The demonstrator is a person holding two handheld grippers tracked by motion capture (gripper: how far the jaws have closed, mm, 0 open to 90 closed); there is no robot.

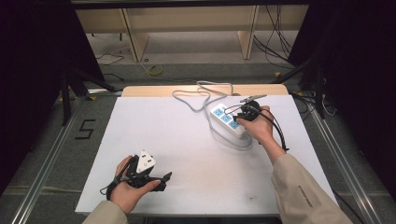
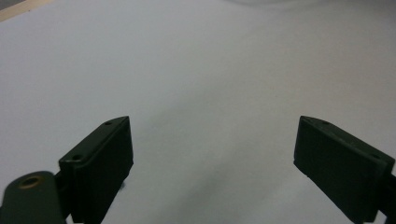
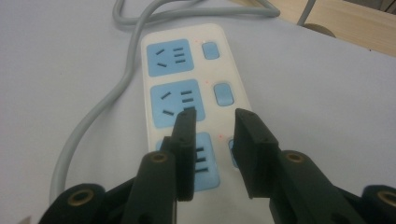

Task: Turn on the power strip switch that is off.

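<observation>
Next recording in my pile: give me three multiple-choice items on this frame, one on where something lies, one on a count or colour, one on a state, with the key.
1. Where does the power strip lie on the table?
A. far right part
B. near left corner
C. on the floor

2. How many blue socket panels does the strip have?
A. one
B. three
C. six

3. How do the left gripper fingers stand?
A. wide apart with nothing between them
C. clamped on a cable
B. closed on a plug

Key: 1 A, the high view shows it under the right gripper at the far right. 2 B, the right gripper view shows three blue panels in a row. 3 A, the left gripper view shows bare table between the fingers.
</observation>
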